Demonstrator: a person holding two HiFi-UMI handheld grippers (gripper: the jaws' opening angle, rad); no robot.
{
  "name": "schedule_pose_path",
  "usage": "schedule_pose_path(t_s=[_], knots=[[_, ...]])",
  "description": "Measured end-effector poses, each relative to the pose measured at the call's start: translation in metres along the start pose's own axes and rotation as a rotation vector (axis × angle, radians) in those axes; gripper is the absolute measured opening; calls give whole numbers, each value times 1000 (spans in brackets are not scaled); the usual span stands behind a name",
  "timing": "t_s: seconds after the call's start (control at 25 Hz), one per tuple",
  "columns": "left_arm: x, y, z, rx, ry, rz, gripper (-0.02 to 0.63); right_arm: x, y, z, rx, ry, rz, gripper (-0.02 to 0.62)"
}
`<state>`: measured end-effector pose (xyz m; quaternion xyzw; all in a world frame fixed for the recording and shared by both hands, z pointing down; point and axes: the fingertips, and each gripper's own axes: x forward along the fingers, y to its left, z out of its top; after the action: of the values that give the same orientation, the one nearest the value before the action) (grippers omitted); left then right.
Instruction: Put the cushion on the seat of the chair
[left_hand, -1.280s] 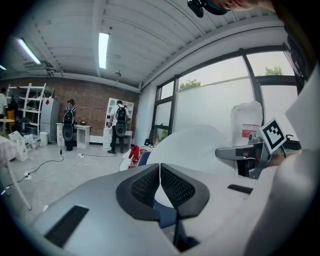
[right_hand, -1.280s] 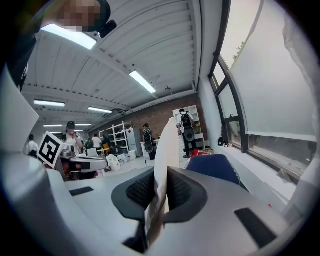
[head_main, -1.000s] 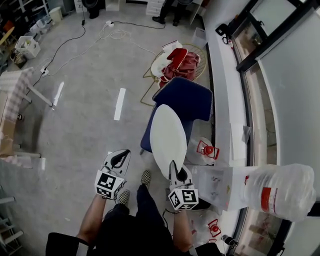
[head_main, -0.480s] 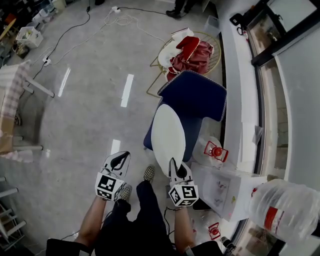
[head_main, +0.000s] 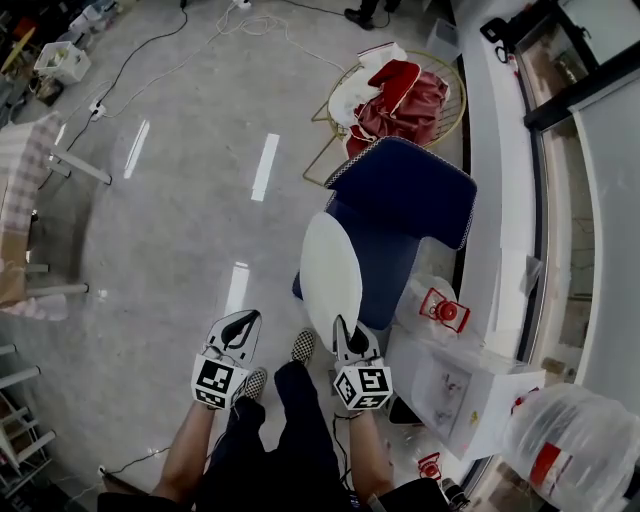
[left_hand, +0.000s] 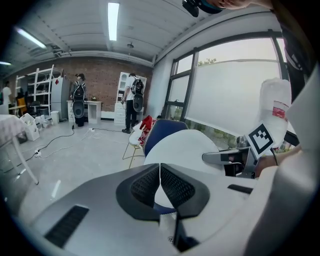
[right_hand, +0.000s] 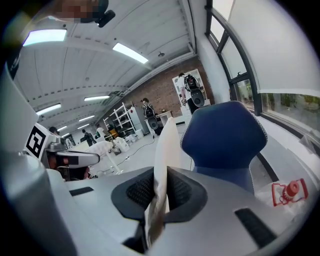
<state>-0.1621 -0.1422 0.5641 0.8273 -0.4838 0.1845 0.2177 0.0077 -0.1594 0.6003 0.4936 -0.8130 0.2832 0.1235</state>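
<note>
Though unclear overhead, right hand-held gripper (right_hand: 161, 180) pinches cushion (right_hand: 166, 140).

Clear passage: the bare grey floor (head_main: 180, 230) left of my left gripper (head_main: 240, 322); obstacles: ahead the blue chair (head_main: 405, 195) with the white cushion (head_main: 330, 270) on edge over its seat, the white box (head_main: 455, 385) just right, the window ledge (head_main: 490, 170) beyond it, the gold wire basket (head_main: 400, 95) behind.
</note>
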Motion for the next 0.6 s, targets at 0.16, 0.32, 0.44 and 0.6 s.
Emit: schedule_pose_path(t_s=[0.16,0.32,0.44,0.6], knots=[[10,8,-11,-9,23,11,23,21,-5,-11,9,16,13,49],[19,12,-18,-4,48,12,23,34,-14,-20,32,23,10,49],[29,13,-18,-4,52,8,23,41,-22,-26,49,28,-2,49],[40,9,-16,3,56,-5,23,43,-38,-31,59,30,-36,49]])
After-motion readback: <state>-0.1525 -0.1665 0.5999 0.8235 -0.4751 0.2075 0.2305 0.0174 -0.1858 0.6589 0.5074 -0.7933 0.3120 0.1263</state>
